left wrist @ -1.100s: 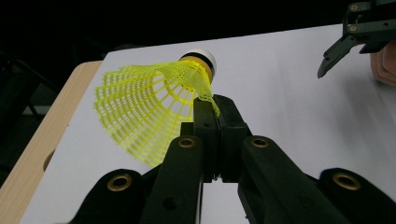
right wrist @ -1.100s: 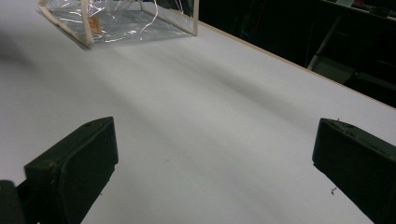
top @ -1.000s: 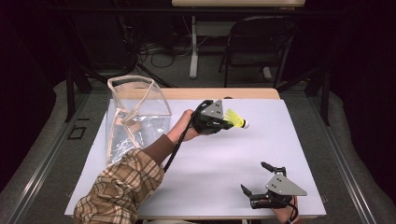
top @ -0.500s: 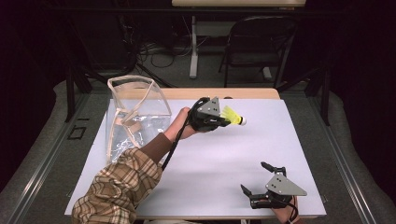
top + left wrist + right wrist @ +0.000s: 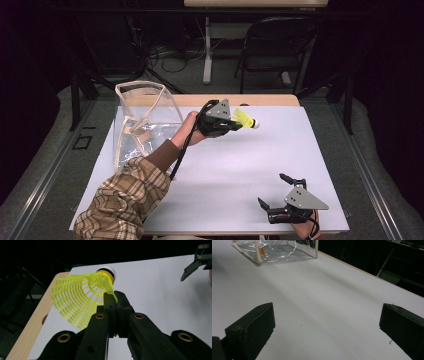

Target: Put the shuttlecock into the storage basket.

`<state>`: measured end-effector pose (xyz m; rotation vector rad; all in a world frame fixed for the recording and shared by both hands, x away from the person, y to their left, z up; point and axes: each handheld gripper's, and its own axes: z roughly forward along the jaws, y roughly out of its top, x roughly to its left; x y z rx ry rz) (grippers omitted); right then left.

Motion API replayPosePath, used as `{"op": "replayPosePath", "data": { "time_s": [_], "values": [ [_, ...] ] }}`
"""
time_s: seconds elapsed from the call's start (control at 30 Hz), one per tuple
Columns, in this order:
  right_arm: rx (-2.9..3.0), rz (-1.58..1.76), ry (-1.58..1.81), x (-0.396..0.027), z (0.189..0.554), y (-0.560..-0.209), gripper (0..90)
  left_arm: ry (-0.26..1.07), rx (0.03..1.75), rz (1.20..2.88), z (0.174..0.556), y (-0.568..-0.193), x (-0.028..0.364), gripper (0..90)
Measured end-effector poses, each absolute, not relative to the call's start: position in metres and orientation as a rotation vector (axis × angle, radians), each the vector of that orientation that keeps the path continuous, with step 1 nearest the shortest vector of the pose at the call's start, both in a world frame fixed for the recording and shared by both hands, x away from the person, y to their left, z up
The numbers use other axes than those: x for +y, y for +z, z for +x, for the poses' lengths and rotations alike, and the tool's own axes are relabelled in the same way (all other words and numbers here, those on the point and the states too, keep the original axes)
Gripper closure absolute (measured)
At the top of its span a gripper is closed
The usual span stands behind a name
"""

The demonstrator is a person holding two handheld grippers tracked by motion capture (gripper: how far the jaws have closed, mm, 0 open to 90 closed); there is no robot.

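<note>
The table (image 5: 225,170), covered by a white sheet with a strip of bare wood showing along its far edge, carries everything here. Near its far left corner stands a clear plastic bag (image 5: 142,122) with cream trim, its mouth held open by its own stiff rim, so that it is probably the intended receptacle. A person's left forearm in a plaid sleeve (image 5: 122,200) reaches from the near left corner diagonally toward the far edge.

The left gripper (image 5: 235,122) hangs above the sheet near the middle of the far edge, just to the right of the bag. Its jaws are pressed together on the skirt of a yellow shuttlecock (image 5: 80,298), pinching only a thin fold of the mesh near the cork end. The white cork tip points away from the bag, toward the right edge; the open skirt flares to one side of the jaws. Gripping the mesh rather than the round cork likely gives the flat pads a surer hold.

The right gripper (image 5: 276,192) rests at the near right corner, jaws spread wide with nothing between them, apparently parked clear of the working hand.
</note>
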<state>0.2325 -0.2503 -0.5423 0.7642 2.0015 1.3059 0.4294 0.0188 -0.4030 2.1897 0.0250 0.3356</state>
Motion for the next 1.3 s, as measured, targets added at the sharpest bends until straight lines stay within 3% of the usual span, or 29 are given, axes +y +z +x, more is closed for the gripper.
{"op": "replayPosePath", "data": {
  "time_s": [1.3],
  "values": [
    [2.0, 0.763, 1.304, -0.25, 0.233, -0.542, 0.0, 0.434, 0.141, 2.141, 0.443, -0.381, 0.065, 89.2]
  ]
}}
